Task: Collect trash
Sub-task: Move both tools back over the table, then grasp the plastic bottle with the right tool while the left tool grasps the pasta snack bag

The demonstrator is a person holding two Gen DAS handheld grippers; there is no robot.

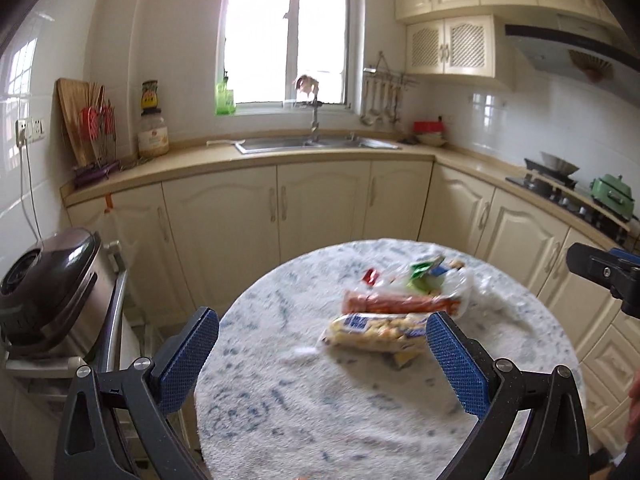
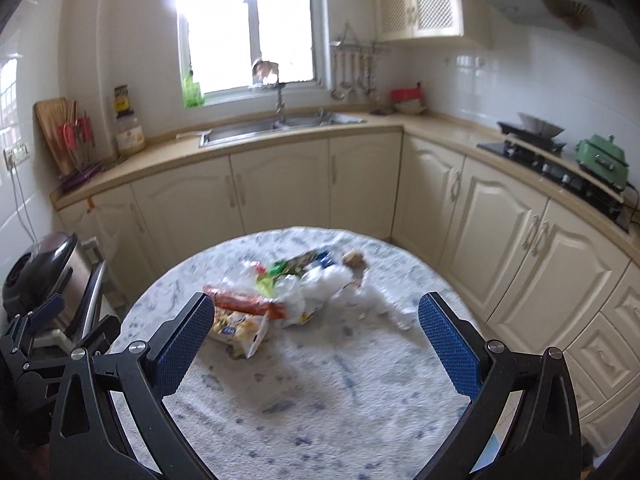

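While both cameras look across a kitchen, a round table [image 1: 360, 420] with a white cloth flecked in blue fills the lower middle of each view and serves as the landmark. Behind the table runs a cream cabinet run [image 1: 280, 208] with a beige counter, a steel sink [image 1: 316, 144] under a bright window, and a green pot [image 2: 602, 158] on the hob behind and to the right of the table. Left of the table, a dark rice cooker [image 1: 48, 288] sits on a metal rack.

On the far half of the table, slightly blurred, lies a loose heap of trash. Largest in it is a crumpled clear plastic bag [image 2: 320, 286] at the heap's middle. Nearest the cameras is a clear snack packet [image 1: 376, 332] with pale yellow pieces and blue print, lying flat. Just behind it, touching, is a long orange wrapper [image 1: 400, 303]. Behind that is a small green wrapper [image 1: 420, 272], and a tiny red wrapper [image 1: 371, 277] at the heap's far left.

Above the near edge of the table, the left gripper [image 1: 322, 330] has its blue-padded jaws spread wide and holds nothing. Also above the near side, the right gripper [image 2: 314, 312] is likewise spread wide and empty
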